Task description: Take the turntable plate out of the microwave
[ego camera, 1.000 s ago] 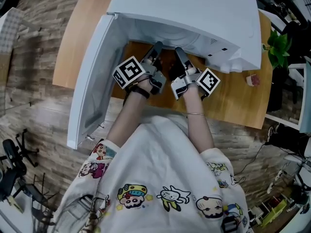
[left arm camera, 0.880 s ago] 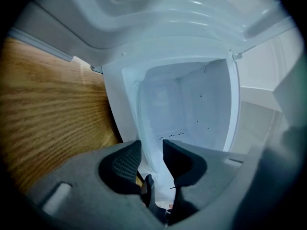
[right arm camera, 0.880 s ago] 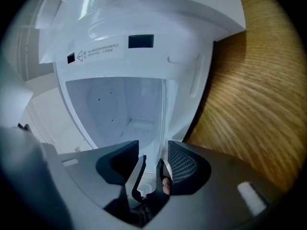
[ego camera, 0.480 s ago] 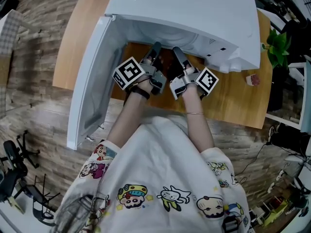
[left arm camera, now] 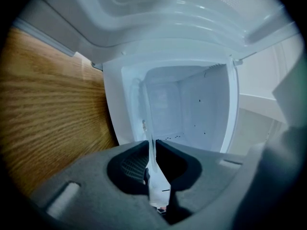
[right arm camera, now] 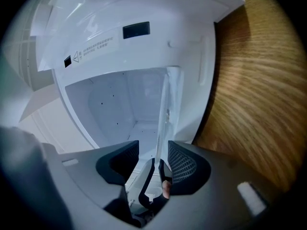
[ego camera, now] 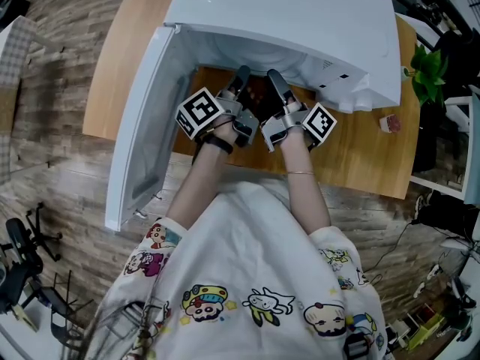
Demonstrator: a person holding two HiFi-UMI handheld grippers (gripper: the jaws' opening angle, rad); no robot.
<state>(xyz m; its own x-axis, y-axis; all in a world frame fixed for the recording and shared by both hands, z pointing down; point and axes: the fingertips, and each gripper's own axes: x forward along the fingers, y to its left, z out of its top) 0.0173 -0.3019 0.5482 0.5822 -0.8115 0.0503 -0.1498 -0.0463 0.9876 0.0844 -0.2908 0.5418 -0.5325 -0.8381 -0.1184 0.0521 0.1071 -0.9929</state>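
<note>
The white microwave (ego camera: 300, 21) stands on a wooden table with its door (ego camera: 139, 126) swung open to the left. Both grippers reach level into its mouth, side by side. The clear glass turntable plate (left arm camera: 147, 123) shows edge-on as a thin sheet against the white cavity. My left gripper (left arm camera: 151, 145) (ego camera: 241, 73) is closing its jaws, and its pads pinch the plate's rim. In the right gripper view the plate (right arm camera: 165, 114) runs between the jaws of my right gripper (right arm camera: 153, 150) (ego camera: 271, 77); it lies near the right-hand pad with a clear gap to the other.
The wooden table (ego camera: 127, 58) reaches out to the left of the door and to the right of the microwave. A small pink object (ego camera: 390, 124) lies on it at the right. A green plant (ego camera: 429, 73) stands beyond the table's right edge.
Both grippers have stayed at the microwave's mouth. The right one has shifted very slightly to the left. Nothing else has visibly moved.
</note>
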